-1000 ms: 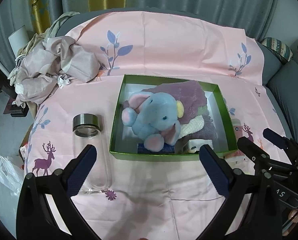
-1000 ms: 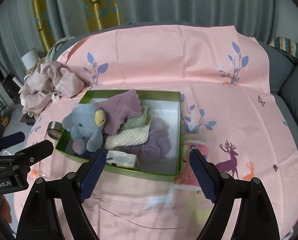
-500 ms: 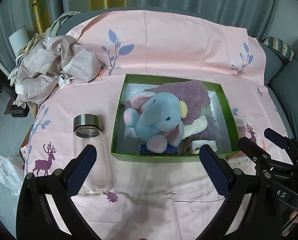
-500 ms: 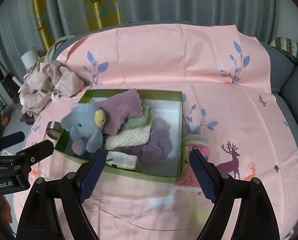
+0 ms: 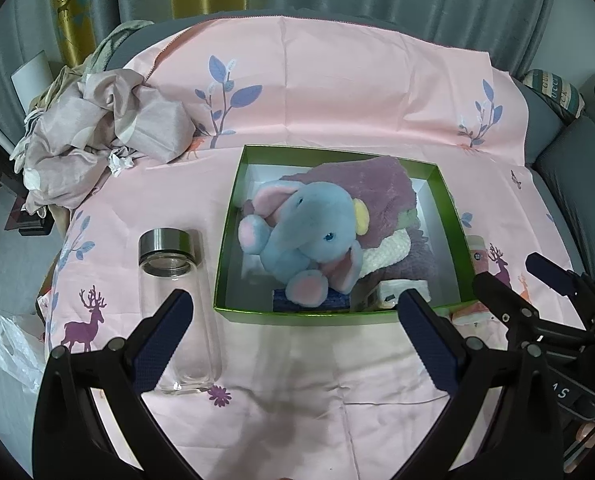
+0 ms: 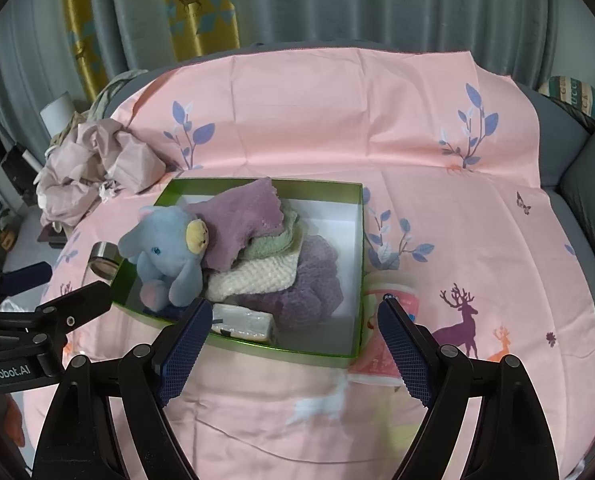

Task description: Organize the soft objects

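Observation:
A green box [image 5: 225, 264] [image 6: 359, 248] sits on the pink cloth. Inside it lie a blue plush elephant [image 5: 309, 236] [image 6: 165, 252], a purple fluffy cloth [image 5: 369, 184] [image 6: 241, 216], a pale green cloth [image 6: 271, 242], a cream knitted cloth [image 6: 253, 280], a mauve knit bundle [image 6: 313, 284] and a small white packet [image 6: 243, 320]. My left gripper [image 5: 293, 312] hovers open in front of the box, empty. My right gripper [image 6: 293, 324] is also open and empty, near the box's front right corner.
A clear glass bottle with a steel rim [image 5: 173, 280] [image 6: 103, 260] lies left of the box. A pink cup [image 6: 385, 336] [image 5: 479, 256] rests against the box's right side. Crumpled beige fabric [image 5: 101, 140] [image 6: 97, 164] is heaped at the back left. Curtains hang behind.

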`<state>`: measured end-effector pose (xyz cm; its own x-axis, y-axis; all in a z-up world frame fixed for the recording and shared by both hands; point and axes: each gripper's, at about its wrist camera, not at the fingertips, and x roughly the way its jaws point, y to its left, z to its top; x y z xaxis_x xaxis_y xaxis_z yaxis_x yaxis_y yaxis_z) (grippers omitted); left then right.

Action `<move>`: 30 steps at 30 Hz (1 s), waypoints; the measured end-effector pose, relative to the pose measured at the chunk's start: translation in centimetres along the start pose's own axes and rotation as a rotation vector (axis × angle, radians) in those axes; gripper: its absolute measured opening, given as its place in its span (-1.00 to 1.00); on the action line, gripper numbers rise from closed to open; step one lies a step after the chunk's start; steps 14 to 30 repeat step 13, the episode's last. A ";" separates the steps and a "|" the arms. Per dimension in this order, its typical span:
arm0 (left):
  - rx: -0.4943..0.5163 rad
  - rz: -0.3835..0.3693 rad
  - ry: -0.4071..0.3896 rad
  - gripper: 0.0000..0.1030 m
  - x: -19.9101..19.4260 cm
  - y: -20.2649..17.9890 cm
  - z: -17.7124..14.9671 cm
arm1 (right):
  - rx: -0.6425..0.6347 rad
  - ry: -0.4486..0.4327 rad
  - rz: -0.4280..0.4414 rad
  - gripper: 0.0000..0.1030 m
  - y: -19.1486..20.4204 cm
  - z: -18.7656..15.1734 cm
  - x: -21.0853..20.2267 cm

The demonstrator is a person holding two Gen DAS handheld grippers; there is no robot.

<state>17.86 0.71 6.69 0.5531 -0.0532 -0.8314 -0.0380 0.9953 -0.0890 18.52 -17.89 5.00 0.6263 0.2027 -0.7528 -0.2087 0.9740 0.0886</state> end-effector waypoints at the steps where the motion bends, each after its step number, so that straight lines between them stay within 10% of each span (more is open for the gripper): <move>1: 0.000 -0.001 -0.001 0.98 0.0 0.0 0.0 | 0.000 0.000 0.001 0.67 0.0 0.0 0.0; 30: -0.001 0.008 -0.016 0.98 0.6 0.2 0.2 | 0.002 0.006 0.000 0.67 -0.1 0.0 0.7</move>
